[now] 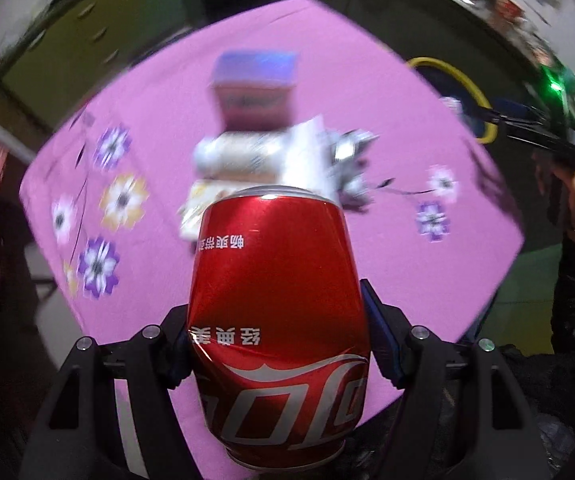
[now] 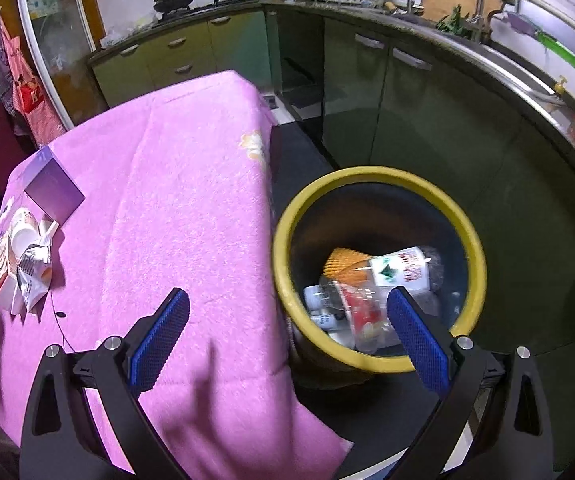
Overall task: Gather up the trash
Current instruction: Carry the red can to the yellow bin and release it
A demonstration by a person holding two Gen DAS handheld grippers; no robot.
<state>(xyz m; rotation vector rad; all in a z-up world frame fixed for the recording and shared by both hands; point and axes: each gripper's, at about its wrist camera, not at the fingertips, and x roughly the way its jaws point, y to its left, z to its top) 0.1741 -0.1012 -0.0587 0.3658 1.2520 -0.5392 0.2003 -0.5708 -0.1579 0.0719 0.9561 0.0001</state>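
My left gripper (image 1: 279, 344) is shut on a dented red cola can (image 1: 275, 304) and holds it above the pink tablecloth (image 1: 167, 120). Beyond the can lie a white bottle (image 1: 239, 156), crumpled wrappers (image 1: 347, 160) and a purple box (image 1: 255, 84). My right gripper (image 2: 287, 332) is open and empty, over the table's edge and the yellow-rimmed bin (image 2: 371, 178) on the floor. The bin holds a bottle (image 2: 399, 268), an orange cup (image 2: 343, 264) and other trash. The same box (image 2: 53, 188) and wrappers (image 2: 27, 264) show at the left of the right wrist view.
The bin's rim (image 1: 463, 80) and the right gripper (image 1: 535, 128) show at the right of the left wrist view. Green kitchen cabinets (image 2: 407, 92), a sink counter (image 2: 507, 60) and a stove (image 2: 191, 4) surround the table. Dark floor lies between table and cabinets.
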